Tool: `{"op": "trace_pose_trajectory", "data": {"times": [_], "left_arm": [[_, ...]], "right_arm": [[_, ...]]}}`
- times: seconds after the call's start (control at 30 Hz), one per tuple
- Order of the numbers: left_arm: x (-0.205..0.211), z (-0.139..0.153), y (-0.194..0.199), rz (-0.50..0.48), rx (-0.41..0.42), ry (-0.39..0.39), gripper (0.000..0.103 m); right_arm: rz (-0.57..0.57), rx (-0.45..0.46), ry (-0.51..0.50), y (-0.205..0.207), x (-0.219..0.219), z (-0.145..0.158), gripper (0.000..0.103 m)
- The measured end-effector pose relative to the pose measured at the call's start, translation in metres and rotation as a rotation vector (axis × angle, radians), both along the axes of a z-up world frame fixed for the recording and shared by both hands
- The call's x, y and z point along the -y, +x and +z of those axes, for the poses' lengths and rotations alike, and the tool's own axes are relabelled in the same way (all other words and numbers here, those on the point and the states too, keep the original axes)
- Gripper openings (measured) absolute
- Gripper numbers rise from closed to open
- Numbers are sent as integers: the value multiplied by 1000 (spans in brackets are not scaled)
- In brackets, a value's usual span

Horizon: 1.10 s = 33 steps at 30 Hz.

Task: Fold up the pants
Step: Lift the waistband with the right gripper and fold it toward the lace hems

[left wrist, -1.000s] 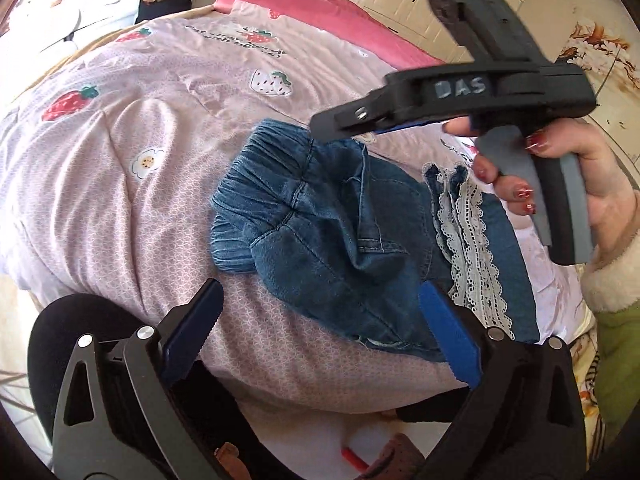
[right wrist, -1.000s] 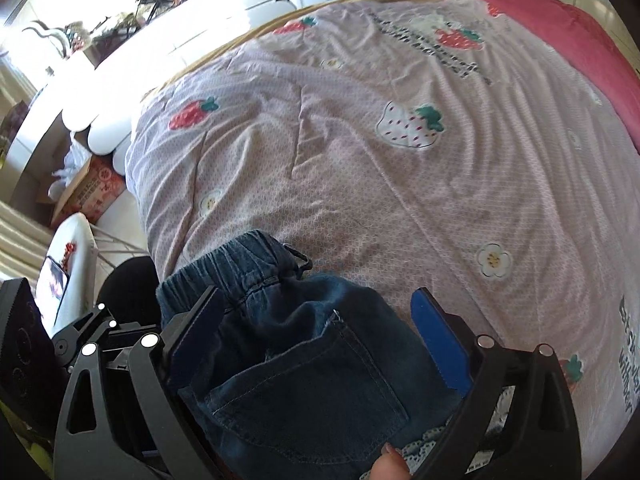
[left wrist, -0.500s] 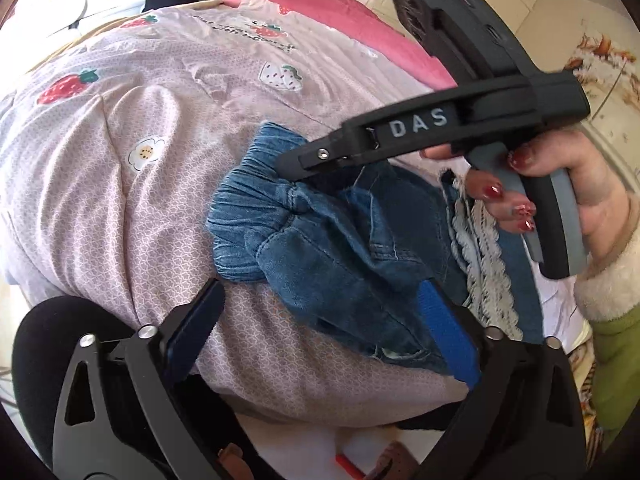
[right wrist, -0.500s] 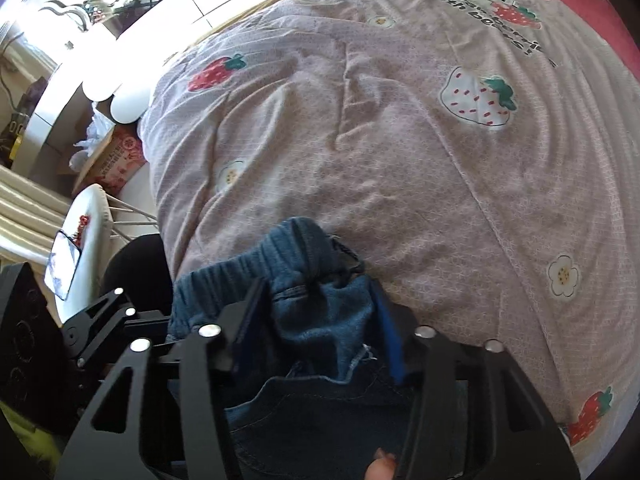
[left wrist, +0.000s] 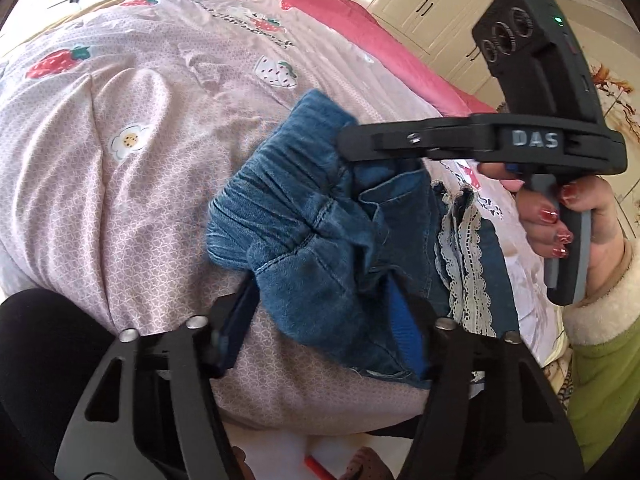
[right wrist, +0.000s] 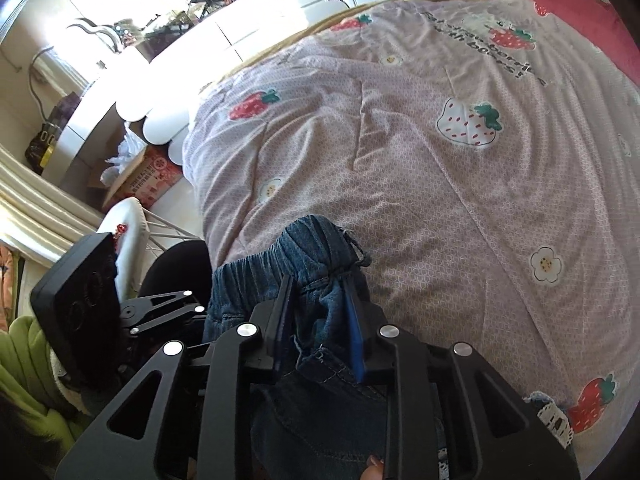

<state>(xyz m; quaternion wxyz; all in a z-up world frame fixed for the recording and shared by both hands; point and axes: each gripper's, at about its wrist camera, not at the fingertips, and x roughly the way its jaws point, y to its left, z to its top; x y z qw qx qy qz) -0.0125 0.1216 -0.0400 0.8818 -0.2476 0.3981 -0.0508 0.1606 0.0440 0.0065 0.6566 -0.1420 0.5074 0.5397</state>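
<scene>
Small blue denim pants (left wrist: 304, 216) with an elastic waistband and white lace hem trim (left wrist: 460, 264) lie bunched near the bed's front edge. My left gripper (left wrist: 320, 320) has its blue-padded fingers closed around a near fold of the denim. My right gripper (right wrist: 320, 320) is shut on the far part of the waistband (right wrist: 312, 248) and holds it a little above the quilt; it also shows in the left wrist view (left wrist: 352, 146), side on, above the pants.
The bed carries a pink quilt (right wrist: 440, 160) with strawberry and flower prints. A red-pink bed edge (left wrist: 360, 36) runs along the far side. White furniture (right wrist: 240, 28), a cardboard box (right wrist: 148, 176) and a drying rack (right wrist: 132, 216) stand left of the bed.
My right gripper came down, shut on the waistband and lifted it. My left gripper moved forward and closed on the near denim fold. The pants bunched up.
</scene>
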Motion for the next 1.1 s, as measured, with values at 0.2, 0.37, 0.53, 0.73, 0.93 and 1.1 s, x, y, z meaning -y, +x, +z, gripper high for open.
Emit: {"op": "trace_pose_trajectory", "data": {"times": [0.2, 0.37, 0.53, 0.73, 0.93, 1.1], "left_arm": [[11, 12, 3, -27, 36, 24, 32], [18, 26, 2, -38, 62, 60, 29], [28, 36, 2, -52, 78, 93, 29], [44, 48, 3, -81, 95, 127, 29], [67, 58, 8, -128, 112, 162, 29], [96, 64, 16, -185, 111, 198, 29]], "right_arm": [[5, 21, 56, -6, 20, 16, 22], [-6, 29, 92, -8, 35, 27, 22], [-14, 45, 112, -11, 49, 35, 22], [-34, 53, 143, -14, 70, 43, 22], [-58, 59, 167, -16, 101, 50, 22], [-89, 57, 178, -14, 128, 51, 22]]}}
